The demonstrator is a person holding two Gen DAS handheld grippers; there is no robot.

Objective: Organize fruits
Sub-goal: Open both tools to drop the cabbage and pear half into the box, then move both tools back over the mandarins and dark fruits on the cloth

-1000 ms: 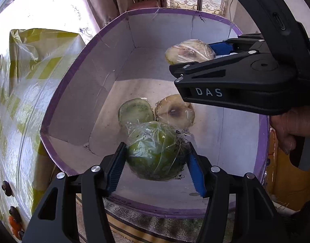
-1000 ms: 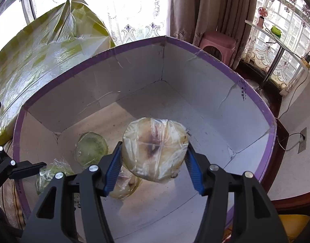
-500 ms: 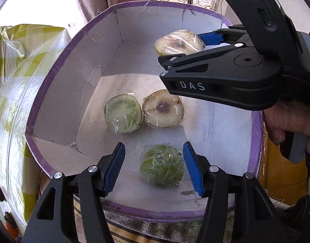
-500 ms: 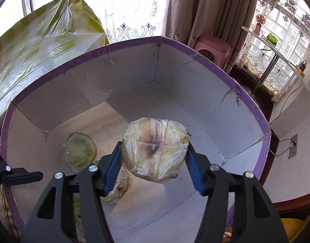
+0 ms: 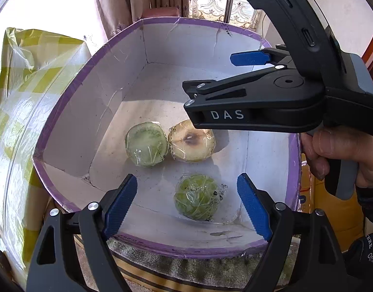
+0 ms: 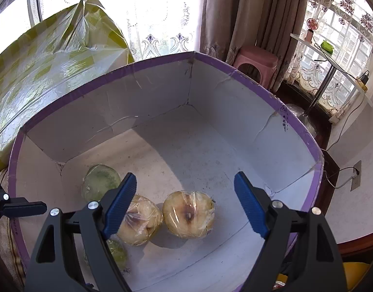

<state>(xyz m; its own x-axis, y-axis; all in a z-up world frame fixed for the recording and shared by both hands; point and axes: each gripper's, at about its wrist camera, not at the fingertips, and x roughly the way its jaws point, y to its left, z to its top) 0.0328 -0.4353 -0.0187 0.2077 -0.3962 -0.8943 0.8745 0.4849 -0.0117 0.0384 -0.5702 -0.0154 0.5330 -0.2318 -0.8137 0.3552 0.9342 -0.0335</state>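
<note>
Above the purple-rimmed box (image 5: 64, 112), the left gripper (image 5: 186, 206) is held with its jaws spread; they have just been opening, and nothing is clamped between them. The wrapped green fruit (image 5: 197, 198) lies on the box floor below, free of both pads. The right gripper (image 6: 186, 204) is likewise spread and empty, its jaws also just opened, and the wrapped pale fruit (image 6: 188, 215) rests on the floor beneath it, touching a second pale fruit (image 6: 140, 226). Further in, a green half (image 5: 146, 144) is seen against that pale one. Trouble could come from the loose cling film: a trailing fold may be snagged by a ridged pad as a gripper is lifted, dragging a fruit along. The round fruits may also be rolled out of place by any knock to the box wall.
</note>
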